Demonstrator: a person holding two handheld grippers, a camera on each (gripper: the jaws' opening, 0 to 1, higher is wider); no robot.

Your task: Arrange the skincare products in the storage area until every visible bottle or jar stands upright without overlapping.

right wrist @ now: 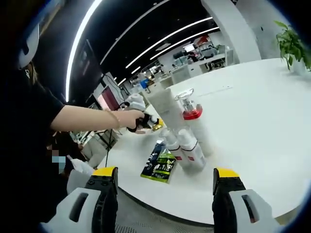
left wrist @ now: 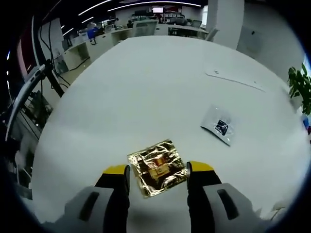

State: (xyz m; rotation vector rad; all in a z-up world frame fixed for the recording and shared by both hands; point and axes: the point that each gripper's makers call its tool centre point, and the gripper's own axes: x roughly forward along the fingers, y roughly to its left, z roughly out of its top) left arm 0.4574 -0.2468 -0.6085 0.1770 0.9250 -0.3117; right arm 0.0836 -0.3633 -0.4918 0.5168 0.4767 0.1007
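Both grippers are spread and pinch nothing. Between the left gripper's yellow-tipped jaws a gold foil sachet lies flat on the white table; whether the jaws touch it I cannot tell. Ahead and to its right lies a clear sachet. Ahead of the right gripper a cluster of white bottles stands upright, among them a tall tube and a red-collared jar. A green packet lies flat just left of them. Beyond, a person's hand holds the left gripper.
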